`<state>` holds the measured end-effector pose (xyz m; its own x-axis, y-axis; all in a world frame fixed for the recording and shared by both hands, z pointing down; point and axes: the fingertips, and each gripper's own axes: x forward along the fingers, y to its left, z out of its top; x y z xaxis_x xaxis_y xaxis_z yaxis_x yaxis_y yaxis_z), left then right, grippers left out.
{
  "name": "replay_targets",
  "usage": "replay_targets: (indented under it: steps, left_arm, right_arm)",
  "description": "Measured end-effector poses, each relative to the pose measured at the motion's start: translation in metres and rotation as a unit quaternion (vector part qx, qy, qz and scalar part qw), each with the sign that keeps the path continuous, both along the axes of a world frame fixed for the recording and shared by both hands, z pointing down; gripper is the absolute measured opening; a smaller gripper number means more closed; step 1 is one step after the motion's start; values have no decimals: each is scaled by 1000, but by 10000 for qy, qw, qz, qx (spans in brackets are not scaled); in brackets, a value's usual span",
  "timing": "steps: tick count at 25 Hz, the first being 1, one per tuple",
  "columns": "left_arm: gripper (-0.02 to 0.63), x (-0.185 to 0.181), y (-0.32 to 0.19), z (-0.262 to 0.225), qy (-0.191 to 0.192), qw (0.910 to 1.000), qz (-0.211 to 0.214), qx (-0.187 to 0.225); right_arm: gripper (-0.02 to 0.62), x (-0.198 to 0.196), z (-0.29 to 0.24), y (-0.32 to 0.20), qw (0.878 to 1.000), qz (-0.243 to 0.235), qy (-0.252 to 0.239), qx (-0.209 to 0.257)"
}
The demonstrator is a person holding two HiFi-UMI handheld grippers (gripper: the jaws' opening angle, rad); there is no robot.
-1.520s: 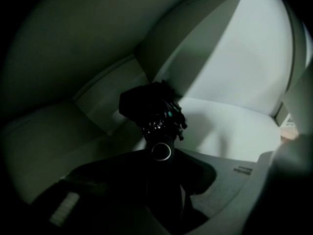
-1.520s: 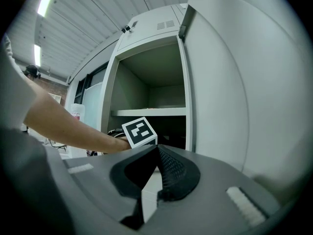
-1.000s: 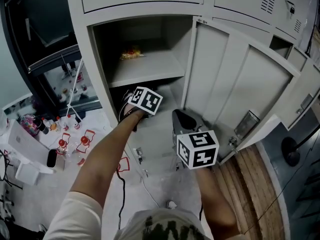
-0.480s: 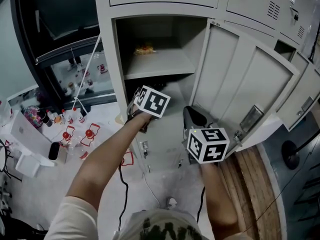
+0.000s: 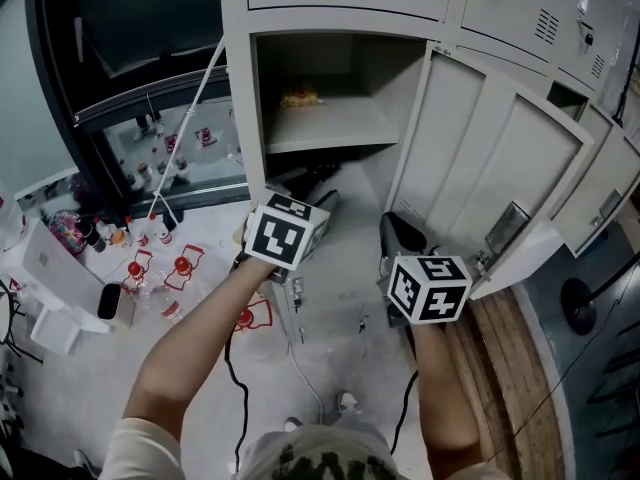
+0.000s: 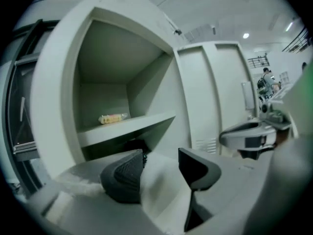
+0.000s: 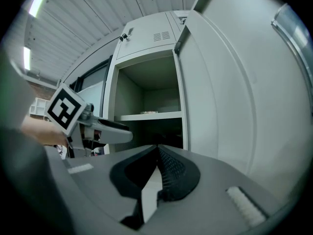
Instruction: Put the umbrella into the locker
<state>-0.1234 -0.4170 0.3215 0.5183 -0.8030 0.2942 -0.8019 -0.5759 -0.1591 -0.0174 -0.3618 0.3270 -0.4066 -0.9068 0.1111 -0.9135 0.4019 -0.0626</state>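
Observation:
The grey locker [image 5: 240,118] stands open, its door [image 5: 480,158] swung to the right. A dark folded shape, seemingly the umbrella [image 5: 305,178], lies in the compartment under the shelf [image 5: 330,128] and shows as a dark patch [image 6: 136,145] in the left gripper view. My left gripper [image 6: 161,156] hangs just in front of that opening. Its jaws are apart and closing, with nothing between them. The right gripper [image 7: 157,150], lower right by the door [image 7: 230,82], is shut and empty; its dark jaw [image 5: 402,234] shows ahead of its marker cube.
A small yellow packet [image 5: 300,97] lies on the locker shelf. Left of the locker is a black glass-fronted cabinet [image 5: 120,58]. Bottles and red-handled items [image 5: 150,268], a white box [image 5: 55,273] and cables [image 5: 235,368] litter the floor there. Wooden flooring [image 5: 510,348] runs at the right.
My left gripper has drawn back out of the lower compartment and come up. The right gripper has barely moved. The head view has shifted, so the locker sits further right.

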Motion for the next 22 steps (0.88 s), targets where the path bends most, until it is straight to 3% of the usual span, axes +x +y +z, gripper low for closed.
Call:
replay_targets:
  steps: [6, 14, 19, 22]
  left_arm:
    - [184, -14, 39, -17, 271, 9982, 179, 494]
    - [102, -67, 63, 4, 963, 9942, -226, 427]
    - [6, -80, 76, 10, 1096, 9929, -249, 392]
    - [6, -84, 81, 5, 1110, 9922, -237, 509]
  right_arm:
    - [-2, -4, -7, 8, 9999, 130, -64, 50]
    - [-2, -11, -7, 23, 9998, 174, 41, 94]
    - [-3, -21, -4, 32, 9997, 50, 238, 102]
    - [-3, -26, -5, 35, 9995, 2, 276, 137]
